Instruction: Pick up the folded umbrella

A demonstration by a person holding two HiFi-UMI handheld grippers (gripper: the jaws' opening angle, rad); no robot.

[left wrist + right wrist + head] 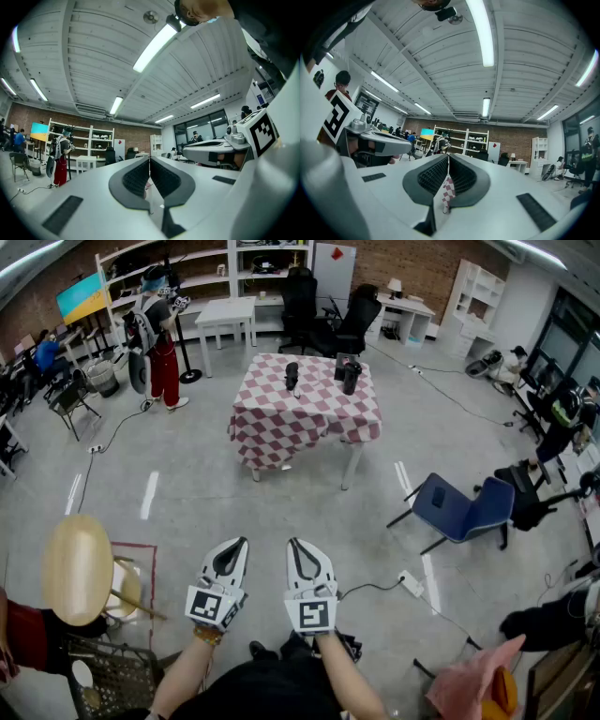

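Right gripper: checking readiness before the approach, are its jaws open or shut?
Shut: the right gripper shows its jaws pressed together along a thin line in its own view, holding nothing.

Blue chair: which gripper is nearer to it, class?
Right. In the head view the right gripper is to the left of the blue chair, across open floor. The left gripper is further left still, on the far side of the right one.
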